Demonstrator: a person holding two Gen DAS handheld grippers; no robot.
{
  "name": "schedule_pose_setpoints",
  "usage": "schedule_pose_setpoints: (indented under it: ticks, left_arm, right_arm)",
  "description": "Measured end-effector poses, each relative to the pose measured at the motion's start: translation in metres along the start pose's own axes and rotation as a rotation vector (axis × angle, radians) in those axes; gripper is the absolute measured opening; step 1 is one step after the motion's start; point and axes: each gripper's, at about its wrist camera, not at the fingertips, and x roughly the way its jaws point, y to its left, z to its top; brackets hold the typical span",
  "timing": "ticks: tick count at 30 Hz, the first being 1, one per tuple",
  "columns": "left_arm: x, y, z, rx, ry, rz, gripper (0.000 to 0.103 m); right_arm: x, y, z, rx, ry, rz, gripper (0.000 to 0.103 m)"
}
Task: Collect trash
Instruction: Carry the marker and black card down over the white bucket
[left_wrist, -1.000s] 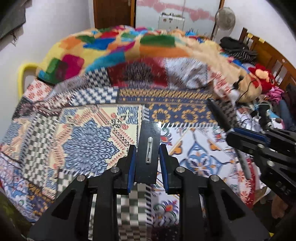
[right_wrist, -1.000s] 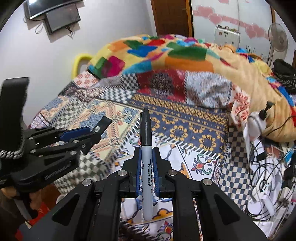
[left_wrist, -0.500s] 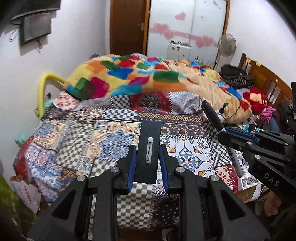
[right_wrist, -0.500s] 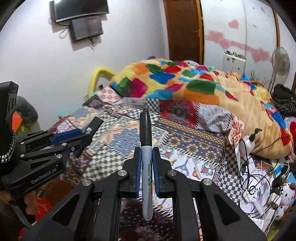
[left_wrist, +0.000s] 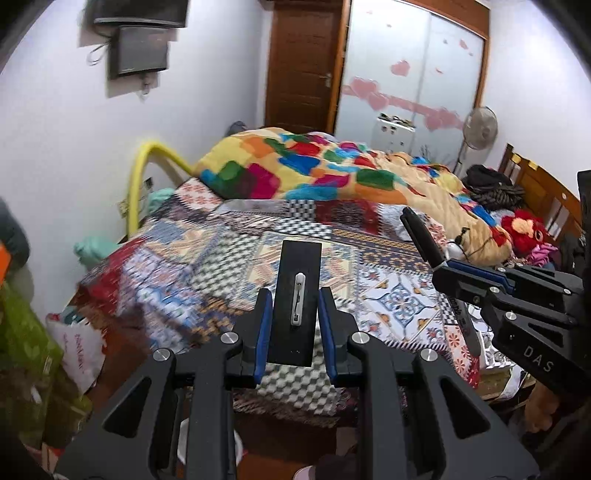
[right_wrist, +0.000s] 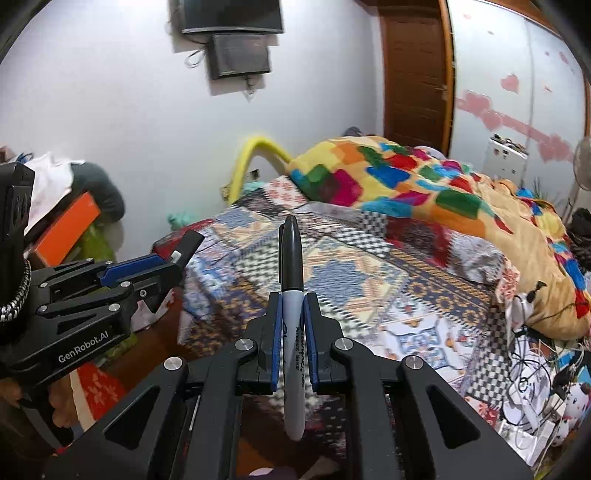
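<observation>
My left gripper is shut on a flat black rectangular piece with a white clip and holds it in the air off the foot of the bed. My right gripper is shut on a black-capped grey permanent marker, which points away from me. In the left wrist view the right gripper shows at the right with the marker. In the right wrist view the left gripper shows at the left with the black piece.
A bed with a patchwork sheet and a bright quilt fills the middle. Cables and toys lie at its right. A white bag and green cloth lie on the floor at the left. A screen hangs on the wall.
Both grippers have drawn back and away from the bed, still holding their objects; the bed looks smaller and the wall, door and floor clutter have come into view.
</observation>
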Motion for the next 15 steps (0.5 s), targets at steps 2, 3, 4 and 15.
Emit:
schedule_pose_setpoints:
  ticks: [2,3,4,15]
  left_arm:
    - [-0.014,0.017,-0.01,-0.017,-0.004,0.019,0.024]
    - [-0.019,0.023,-0.013,-0.022,-0.005,0.028,0.024]
    - [-0.024,0.03,-0.017,-0.027,-0.005,0.038,0.024]
    - [-0.062,0.115,-0.077,-0.123,0.027,0.131,0.024]
  right_arm:
    - [0.001,0.016,-0.003,-0.019,0.005,0.015,0.011]
    - [0.003,0.025,-0.005,-0.03,0.011,0.026,0.011]
    - [0.005,0.034,-0.006,-0.04,0.017,0.037,0.011]
    - [0.033,0.124,-0.024,-0.147,0.08,0.133,0.011]
